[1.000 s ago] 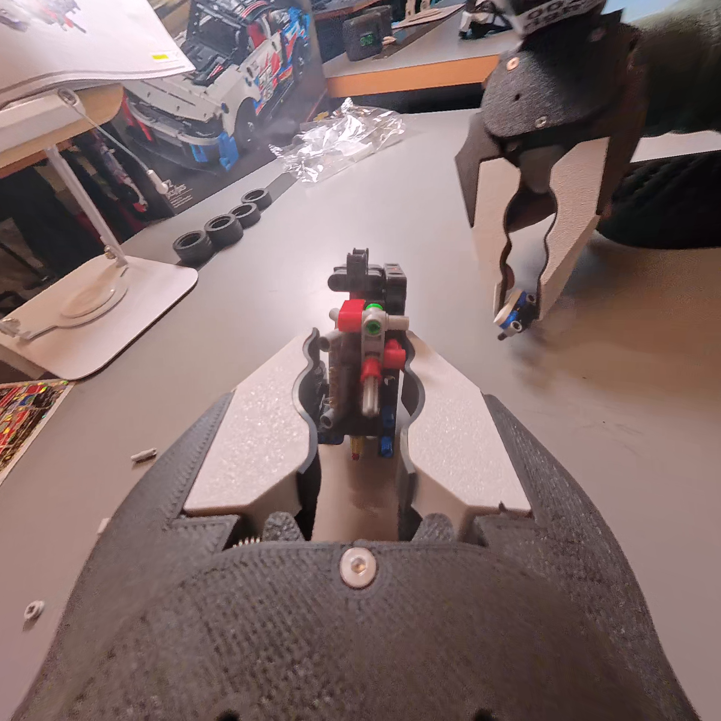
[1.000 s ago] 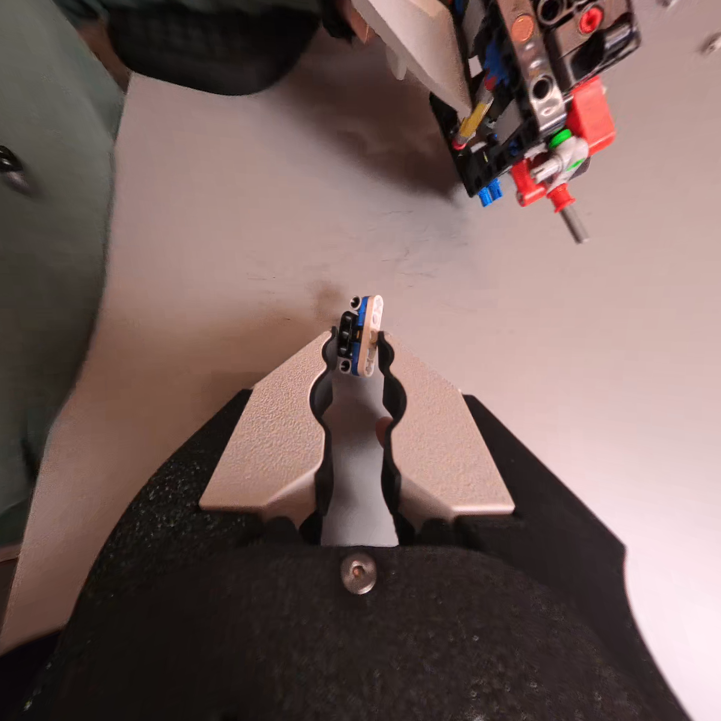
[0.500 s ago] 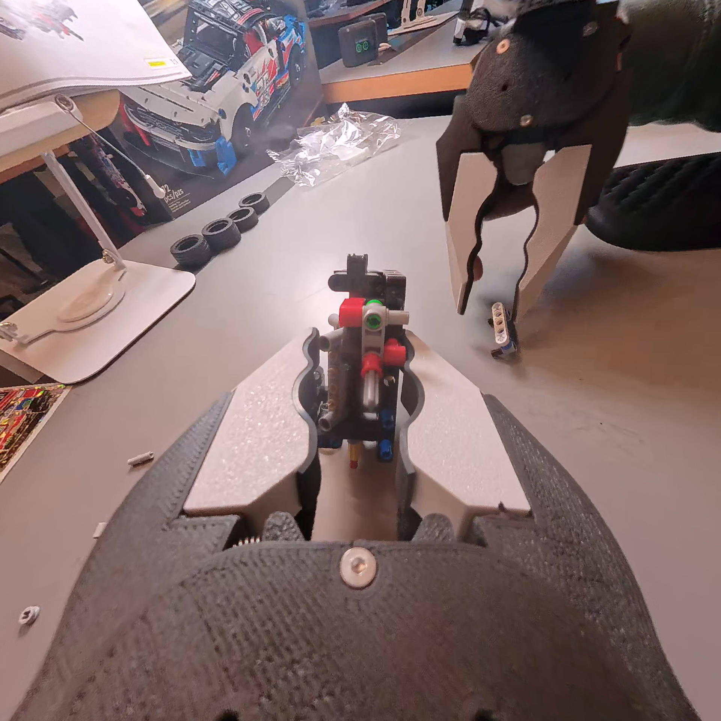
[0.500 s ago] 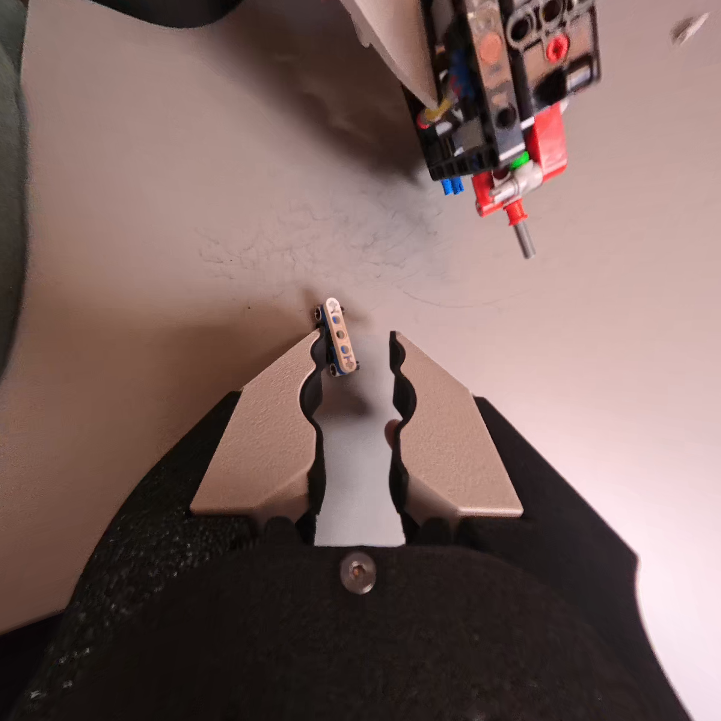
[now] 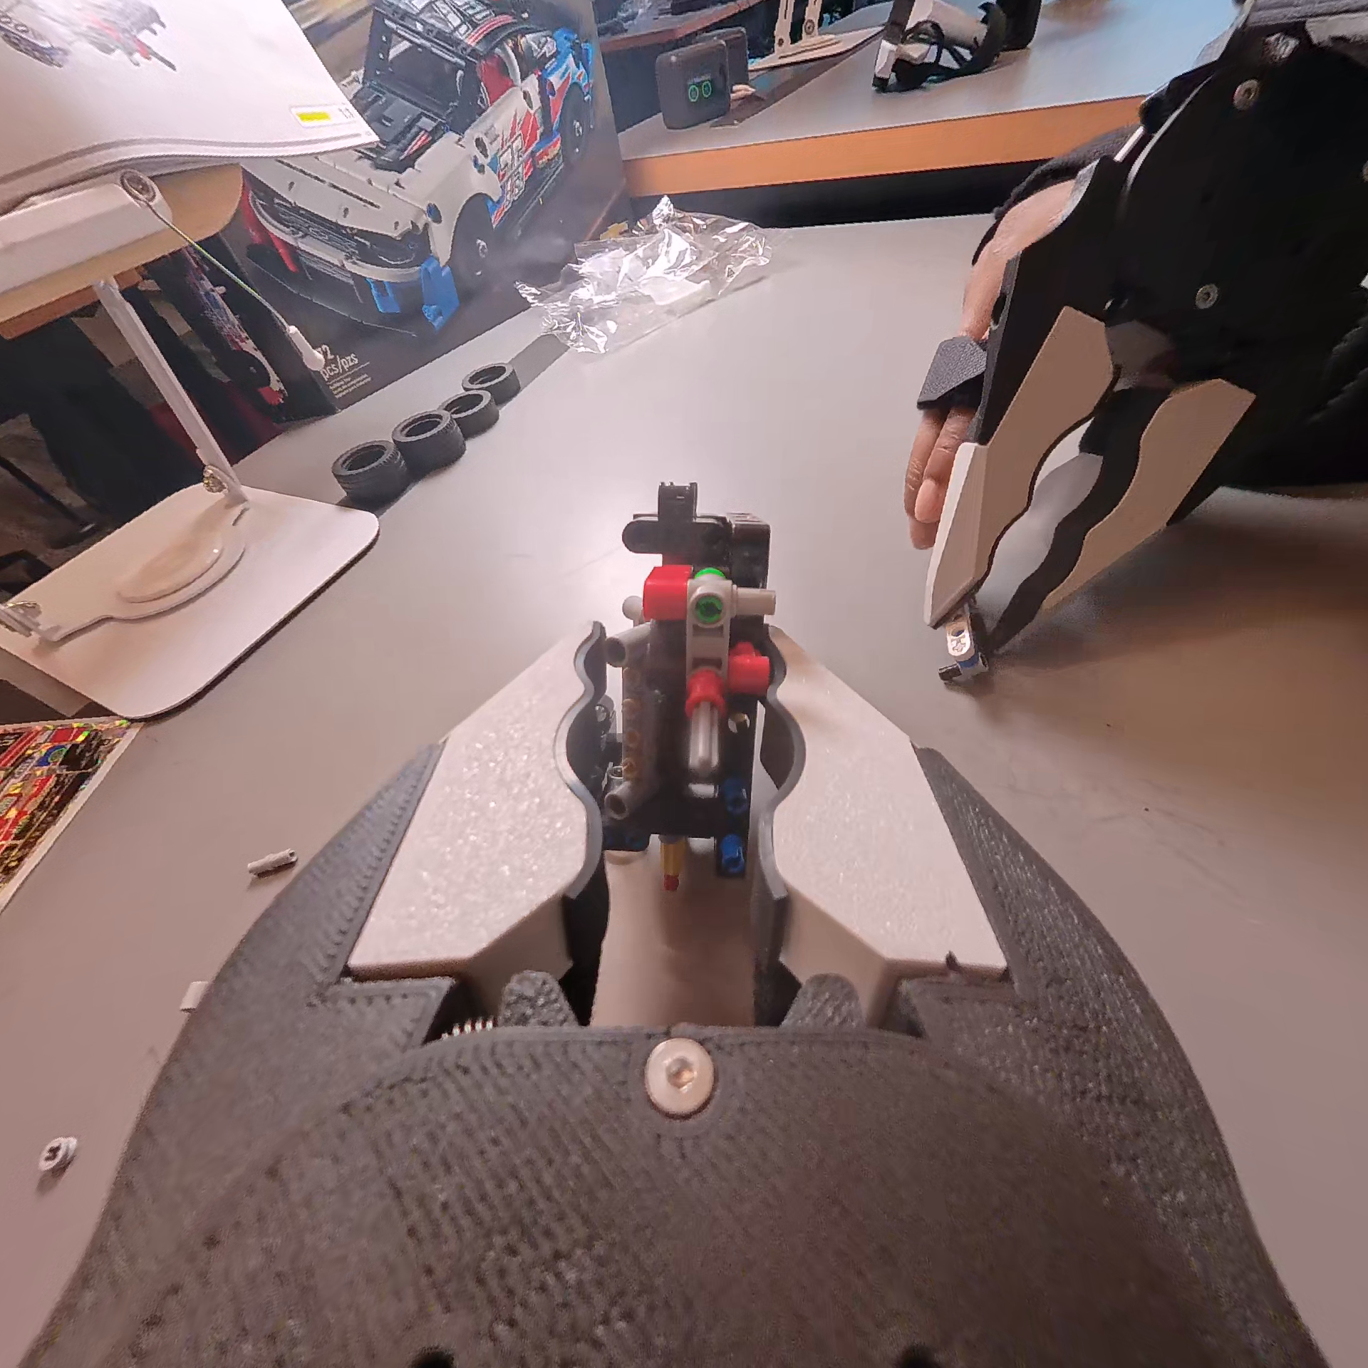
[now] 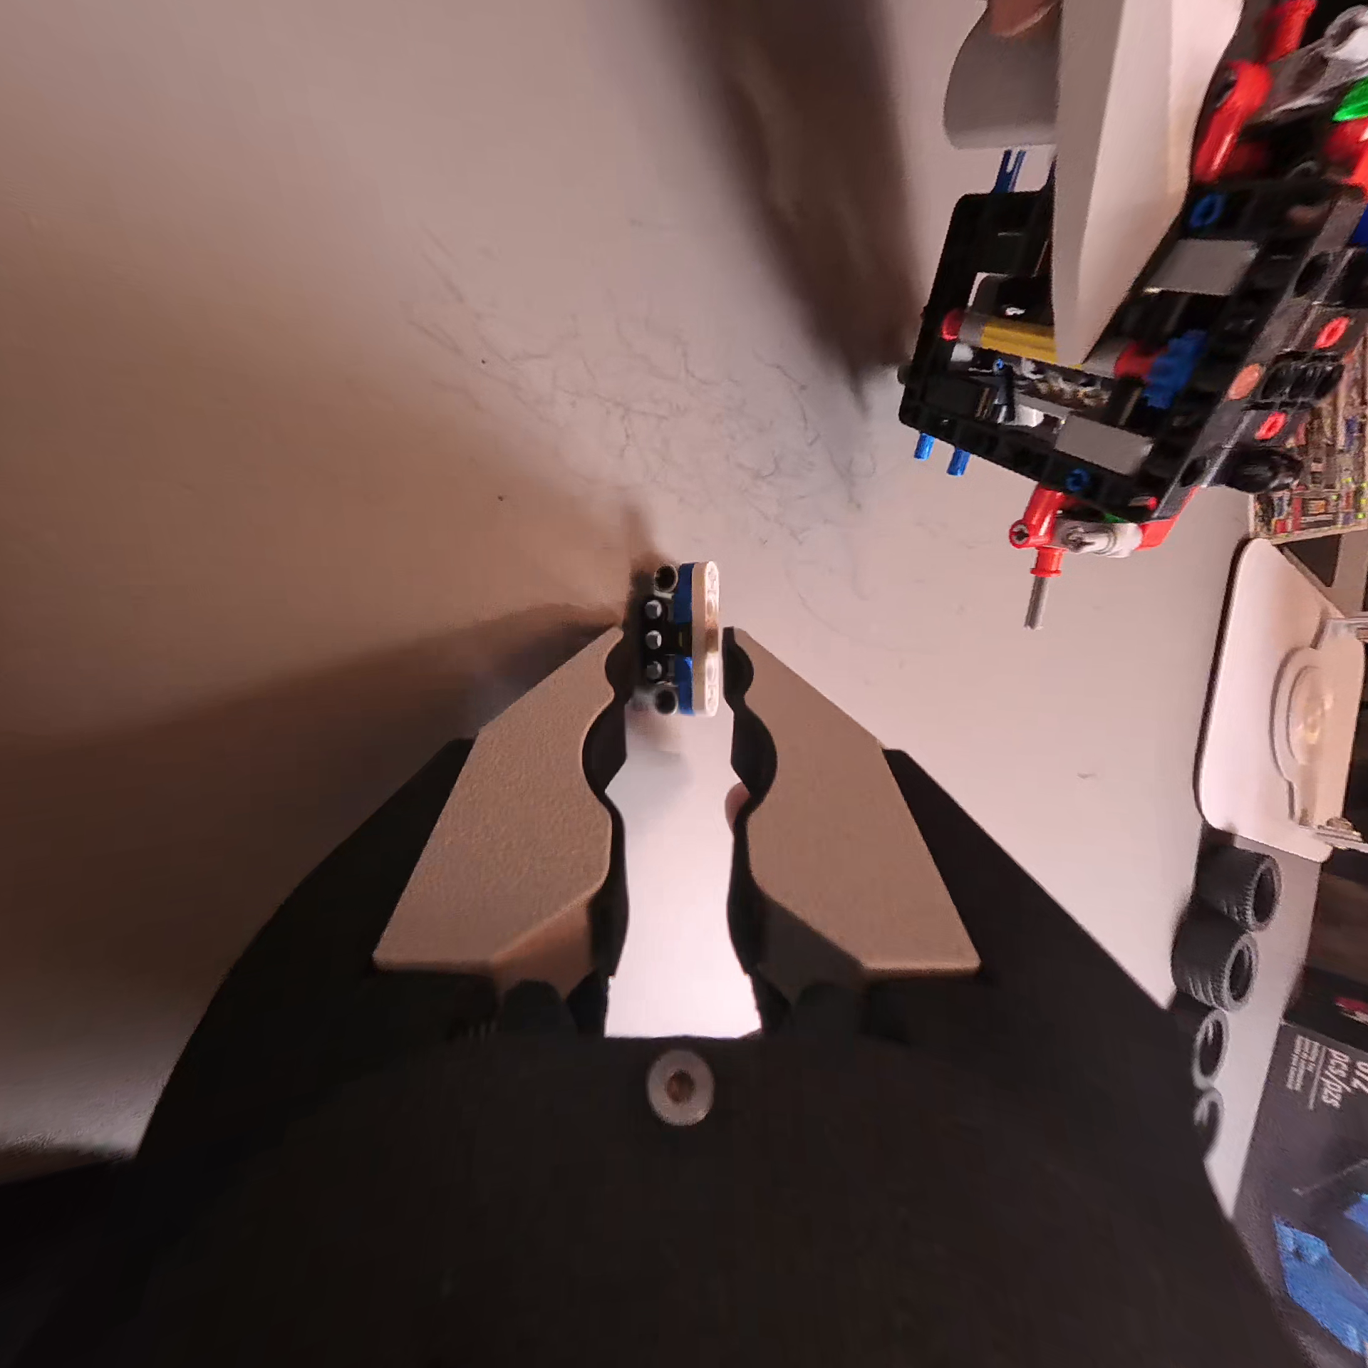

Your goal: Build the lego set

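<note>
My left gripper point(image 5: 681, 666) is shut on a black Lego Technic assembly point(image 5: 688, 666) with red, grey, green and blue parts, held upright above the grey table point(image 5: 1110, 851). The assembly also shows at the upper right of the right wrist view point(image 6: 1125, 400). My right gripper point(image 6: 672, 635) is shut on a small white, blue and black beam piece point(image 6: 677, 644), which sticks out past the tips. In the left wrist view the right gripper point(image 5: 970, 636) points down at the table on the right, with the piece point(image 5: 962, 651) at its tips touching the surface.
A white stand point(image 5: 185, 562) holds an instruction booklet point(image 5: 148, 74) at the left. Behind are the set's box point(image 5: 444, 185), three black tyres point(image 5: 429, 437) and an empty plastic bag point(image 5: 651, 281). A sticker sheet point(image 5: 44, 785) and small loose parts point(image 5: 272, 862) lie near left.
The right gripper let the small piece go onto the table, turned, and has now closed on it again farther right. The left gripper kept the assembly nearly still.
</note>
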Demonstrator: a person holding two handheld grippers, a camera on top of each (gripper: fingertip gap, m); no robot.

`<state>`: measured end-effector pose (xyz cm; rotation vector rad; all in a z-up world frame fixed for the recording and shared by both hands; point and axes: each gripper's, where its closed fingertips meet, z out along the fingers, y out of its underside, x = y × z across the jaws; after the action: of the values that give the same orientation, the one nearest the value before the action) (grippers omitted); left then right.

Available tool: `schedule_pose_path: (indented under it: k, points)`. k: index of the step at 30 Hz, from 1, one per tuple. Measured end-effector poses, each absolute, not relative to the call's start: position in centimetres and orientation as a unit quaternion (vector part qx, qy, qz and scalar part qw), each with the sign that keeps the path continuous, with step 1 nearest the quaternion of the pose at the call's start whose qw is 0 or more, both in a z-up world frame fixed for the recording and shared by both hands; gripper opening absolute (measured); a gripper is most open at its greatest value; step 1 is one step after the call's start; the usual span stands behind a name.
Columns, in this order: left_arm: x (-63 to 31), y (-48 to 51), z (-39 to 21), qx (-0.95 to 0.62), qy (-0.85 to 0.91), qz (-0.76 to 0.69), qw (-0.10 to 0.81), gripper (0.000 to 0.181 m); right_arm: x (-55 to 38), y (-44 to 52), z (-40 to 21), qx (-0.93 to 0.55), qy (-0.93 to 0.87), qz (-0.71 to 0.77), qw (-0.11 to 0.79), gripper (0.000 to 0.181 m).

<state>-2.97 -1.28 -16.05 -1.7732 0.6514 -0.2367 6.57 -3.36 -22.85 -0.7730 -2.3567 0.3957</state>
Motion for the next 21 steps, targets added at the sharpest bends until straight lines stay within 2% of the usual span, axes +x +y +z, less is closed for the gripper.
schedule_pose_path:
  k: [4, 6, 13, 16, 21]
  points:
    - [-3.1, -1.2, -16.0, -0.760, 0.275, -0.098, 0.581, 0.038, 5.8, -3.0, -22.9, -0.299, -0.892, 0.170, 0.293, 0.019]
    - [-3.2, -1.2, -16.0, -0.760, 0.275, -0.099, 0.581, 0.038, 5.7, -3.0, -22.9, -0.327, -0.887, 0.201, 0.258, 0.019]
    - [-2.9, -1.4, -15.9, -0.756, 0.279, -0.109, 0.582, 0.038, 7.2, -4.0, -22.6, -0.442, -0.831, 0.336, 0.035, 0.019]
    - [-2.6, -1.5, -15.8, -0.754, 0.280, -0.118, 0.583, 0.038, 7.5, -4.2, -22.8, -0.456, -0.824, 0.337, 0.001, 0.019]
    - [-2.7, -1.4, -15.9, -0.755, 0.278, -0.122, 0.581, 0.038, 6.9, -3.6, -23.0, -0.475, -0.816, 0.328, 0.011, 0.023]
